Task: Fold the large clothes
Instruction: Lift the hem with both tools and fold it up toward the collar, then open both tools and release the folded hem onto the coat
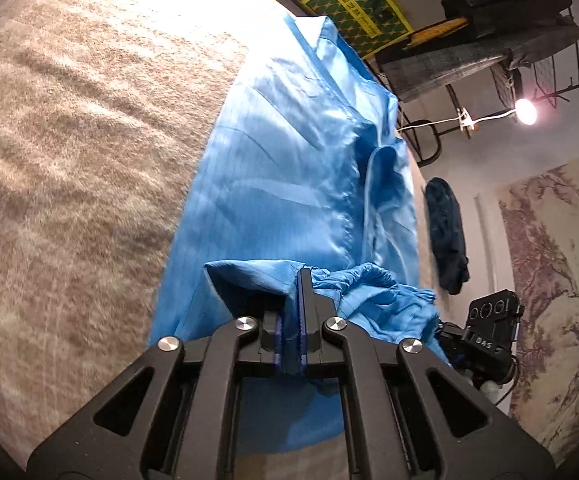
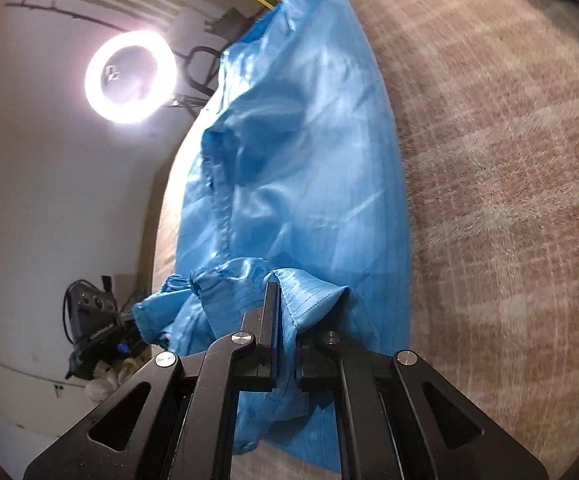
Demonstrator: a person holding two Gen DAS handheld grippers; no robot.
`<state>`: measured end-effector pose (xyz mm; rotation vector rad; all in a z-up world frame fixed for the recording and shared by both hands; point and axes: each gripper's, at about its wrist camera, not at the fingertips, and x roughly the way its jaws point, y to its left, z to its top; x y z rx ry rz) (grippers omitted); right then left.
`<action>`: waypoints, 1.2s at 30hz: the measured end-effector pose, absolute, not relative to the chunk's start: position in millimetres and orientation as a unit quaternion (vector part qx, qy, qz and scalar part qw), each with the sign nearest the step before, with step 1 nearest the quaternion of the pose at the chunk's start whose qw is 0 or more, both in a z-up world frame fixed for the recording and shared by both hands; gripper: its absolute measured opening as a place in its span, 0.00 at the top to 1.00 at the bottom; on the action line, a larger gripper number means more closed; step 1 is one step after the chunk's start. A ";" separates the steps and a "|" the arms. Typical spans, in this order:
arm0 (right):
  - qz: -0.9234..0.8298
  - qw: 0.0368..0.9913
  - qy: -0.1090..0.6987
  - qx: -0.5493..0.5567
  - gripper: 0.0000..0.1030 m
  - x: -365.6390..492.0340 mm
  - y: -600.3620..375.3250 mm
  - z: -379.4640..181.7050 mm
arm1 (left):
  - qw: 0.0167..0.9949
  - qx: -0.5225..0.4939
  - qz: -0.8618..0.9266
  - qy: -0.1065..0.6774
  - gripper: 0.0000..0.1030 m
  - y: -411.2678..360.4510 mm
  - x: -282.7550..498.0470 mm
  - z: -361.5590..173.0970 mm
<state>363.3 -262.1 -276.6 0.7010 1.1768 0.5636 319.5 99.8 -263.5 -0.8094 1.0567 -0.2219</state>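
Note:
A large shiny blue garment (image 1: 285,168) lies stretched along a beige plush surface (image 1: 69,140); it also shows in the right wrist view (image 2: 305,160). My left gripper (image 1: 291,280) is shut on a folded edge of the blue garment, lifted off the surface. My right gripper (image 2: 281,284) is shut on another edge of the same garment, and cloth drapes over its right finger. The right gripper (image 1: 485,336) shows at the right of the left wrist view, the left gripper (image 2: 97,328) at the lower left of the right wrist view. A gathered cuff (image 2: 177,284) hangs between them.
A clothes rack with dark garments (image 1: 509,20) and a lamp (image 1: 526,111) stand beyond the surface. A green and yellow box (image 1: 361,8) sits at the far end. A dark cloth (image 1: 447,236) lies at the right edge. A ring light (image 2: 130,77) glows at left.

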 end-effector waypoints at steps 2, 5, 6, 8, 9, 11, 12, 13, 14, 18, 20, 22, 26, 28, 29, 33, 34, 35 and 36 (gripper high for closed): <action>0.263 0.731 0.537 0.329 0.92 367.3 -265.0 -275.8 | 0.782 -0.375 -0.101 0.488 0.97 100.7 322.5 -264.0; 0.272 0.717 0.535 0.353 0.64 371.1 -275.8 -268.1 | 0.777 -0.388 -0.110 0.483 0.81 104.3 326.2 -260.4; 0.274 0.719 0.527 0.360 0.59 371.5 -280.2 -263.9 | 0.777 -0.397 -0.115 0.474 0.74 106.8 325.9 -258.3; 0.273 0.727 0.511 0.369 0.50 370.1 -290.4 -255.1 | 0.785 -0.403 -0.113 0.456 0.56 112.6 325.4 -250.8; 0.274 0.730 0.498 0.379 0.43 370.0 -298.7 -248.9 | 0.790 -0.408 -0.112 0.445 0.50 116.0 324.8 -245.9; 0.273 0.732 0.483 0.395 0.40 371.5 -309.4 -242.8 | 0.797 -0.413 -0.113 0.426 0.49 122.8 324.1 -236.2; 0.271 0.736 0.475 0.400 0.40 370.9 -315.5 -239.3 | 0.801 -0.409 -0.112 0.423 0.49 124.7 323.9 -231.9; 0.268 0.743 0.467 0.397 0.40 370.0 -319.6 -234.2 | 0.809 -0.399 -0.112 0.417 0.49 126.1 322.7 -226.1; 0.268 0.753 0.460 0.387 0.40 367.0 -322.5 -228.3 | 0.815 -0.389 -0.109 0.415 0.49 126.4 321.8 -221.7; 0.273 0.784 0.457 0.318 0.45 359.4 -305.4 -216.2 | 0.827 -0.349 -0.110 0.426 0.49 119.6 318.8 -217.8; 0.274 0.798 0.463 0.273 0.51 355.9 -289.2 -214.6 | 0.823 -0.336 -0.120 0.442 0.49 112.7 320.1 -224.6; 0.280 0.803 0.465 0.248 0.53 355.6 -275.7 -215.8 | 0.819 -0.320 -0.127 0.459 0.50 103.7 322.9 -232.8; 0.267 0.829 0.467 0.151 0.54 350.5 -246.8 -219.9 | 0.832 -0.265 -0.110 0.476 0.50 86.1 327.1 -244.5; 0.257 0.834 0.475 0.113 0.54 352.0 -233.5 -227.1 | 0.837 -0.239 -0.100 0.483 0.50 78.9 332.6 -250.2; 0.246 0.836 0.481 0.093 0.54 355.1 -225.2 -232.0 | 0.841 -0.223 -0.091 0.485 0.50 77.0 335.0 -253.2; 0.182 0.842 0.508 0.003 0.56 358.2 -207.0 -248.9 | 0.854 -0.173 -0.076 0.485 0.51 68.7 341.7 -257.9; 0.178 0.842 0.510 -0.004 0.56 358.0 -206.0 -249.9 | 0.855 -0.167 -0.073 0.486 0.51 67.4 341.7 -256.5; 0.175 0.843 0.509 -0.007 0.56 357.5 -205.6 -248.4 | 0.855 -0.168 -0.070 0.486 0.51 68.3 341.1 -254.8; 0.171 0.844 0.508 -0.005 0.56 357.3 -205.2 -245.4 | 0.855 -0.172 -0.069 0.484 0.51 69.0 339.3 -251.2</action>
